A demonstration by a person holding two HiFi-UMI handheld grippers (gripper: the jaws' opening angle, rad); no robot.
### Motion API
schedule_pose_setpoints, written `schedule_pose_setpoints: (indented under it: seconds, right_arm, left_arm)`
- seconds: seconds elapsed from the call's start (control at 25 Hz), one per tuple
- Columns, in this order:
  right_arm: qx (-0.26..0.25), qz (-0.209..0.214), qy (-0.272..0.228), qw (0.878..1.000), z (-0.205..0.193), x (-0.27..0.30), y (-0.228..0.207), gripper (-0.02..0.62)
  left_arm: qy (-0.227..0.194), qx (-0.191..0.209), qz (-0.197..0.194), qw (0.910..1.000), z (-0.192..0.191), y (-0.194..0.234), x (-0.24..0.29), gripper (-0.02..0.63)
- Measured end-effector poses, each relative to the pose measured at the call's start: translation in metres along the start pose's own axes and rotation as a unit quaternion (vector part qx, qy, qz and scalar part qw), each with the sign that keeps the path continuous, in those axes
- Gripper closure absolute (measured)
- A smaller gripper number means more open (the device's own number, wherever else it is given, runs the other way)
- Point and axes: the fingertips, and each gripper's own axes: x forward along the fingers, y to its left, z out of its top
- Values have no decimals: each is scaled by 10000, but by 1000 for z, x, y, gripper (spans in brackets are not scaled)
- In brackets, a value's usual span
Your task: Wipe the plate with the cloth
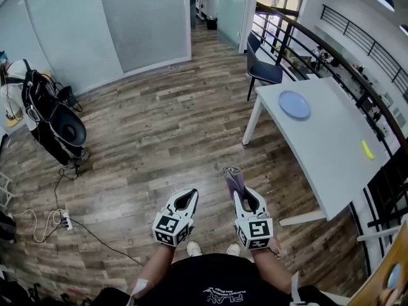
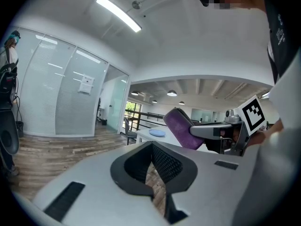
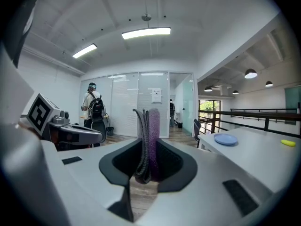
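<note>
The cloth [image 1: 233, 178] is held by the right tongs [image 1: 245, 195]; the left tongs [image 1: 189, 196] are closed, empty. It should next be carried to the plate [image 1: 294, 104].

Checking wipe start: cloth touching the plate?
Apart. Head view: the cloth sits in the right hand-held gripper over the floor; the plate lies on the table.

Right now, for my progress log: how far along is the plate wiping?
Done: the cloth is picked up, clamped in the right gripper. In hand: the person stands on the wood floor, apart from the white table, cloth held out in front. The left gripper is shut on nothing. Left: reach the blue plate, which lies untouched on the table, and wipe it.
</note>
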Motion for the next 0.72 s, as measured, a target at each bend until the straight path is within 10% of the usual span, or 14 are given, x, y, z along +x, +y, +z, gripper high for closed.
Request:
schedule_pose_setpoints:
  seconds: [0.72]
  right_arm:
    - [-57,-432,46,9990,-1,19,18,500]
  left_arm:
    - [93,3,-562,9984,0,29,10,592]
